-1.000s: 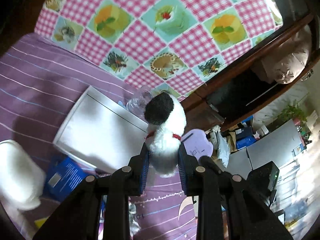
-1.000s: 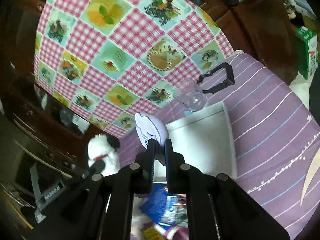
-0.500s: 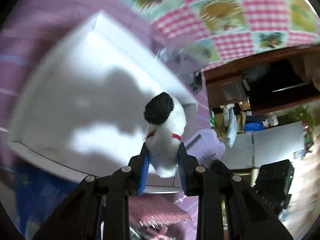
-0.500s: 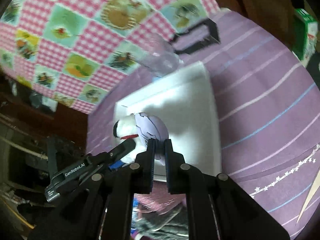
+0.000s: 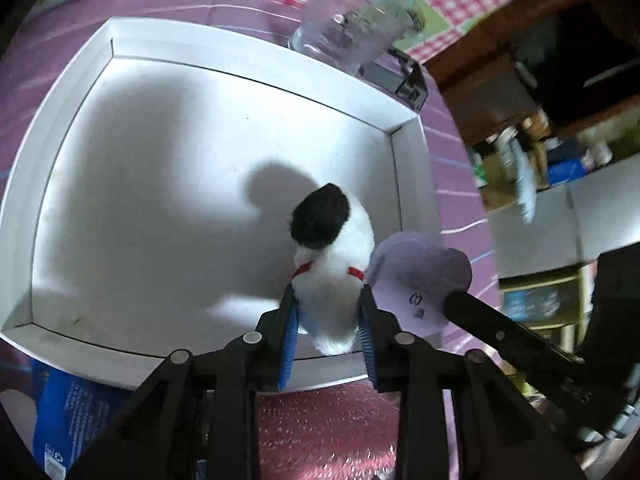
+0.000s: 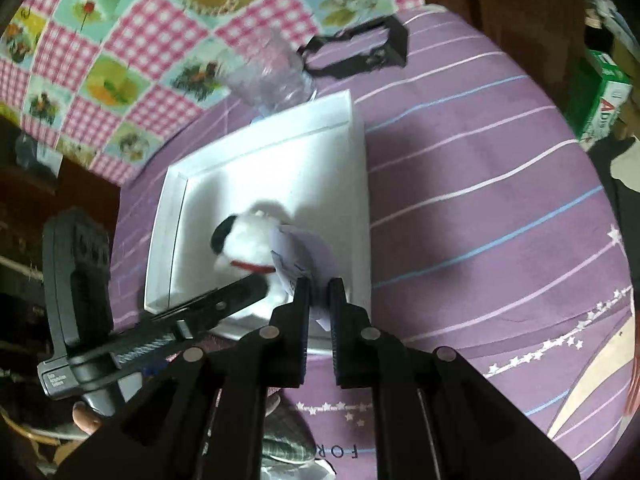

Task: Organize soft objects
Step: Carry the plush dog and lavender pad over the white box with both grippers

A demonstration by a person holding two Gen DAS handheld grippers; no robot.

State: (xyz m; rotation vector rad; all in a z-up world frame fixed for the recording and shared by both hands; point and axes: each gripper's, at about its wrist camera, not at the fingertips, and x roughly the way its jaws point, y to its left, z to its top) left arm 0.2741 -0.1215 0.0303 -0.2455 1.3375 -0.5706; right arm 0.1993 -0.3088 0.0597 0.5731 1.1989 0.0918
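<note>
My left gripper (image 5: pixel 326 316) is shut on a white plush dog (image 5: pixel 332 256) with a black ear and red collar, held over the near right part of a white tray (image 5: pixel 248 56). My right gripper (image 6: pixel 318 300) is shut on a flat pale lilac soft piece (image 6: pixel 308 252), held right beside the dog over the same tray (image 6: pixel 356 184). The lilac piece (image 5: pixel 420 276) touches the dog's right side. The dog (image 6: pixel 248 244) also shows in the right wrist view with the left gripper's finger below it.
A clear plastic cup (image 5: pixel 352 28) lies at the tray's far edge, with a black frame-like object (image 6: pixel 356 50) beyond it. The tray sits on a purple striped cloth (image 6: pixel 480 200). A pink checked cloth (image 6: pixel 120 40) lies farther back. A blue packet (image 5: pixel 68 412) and pink bubble wrap (image 5: pixel 324 432) lie near me.
Both grippers have moved forward and down over the white tray, carrying the dog and the lilac piece. The two objects have come together side by side.
</note>
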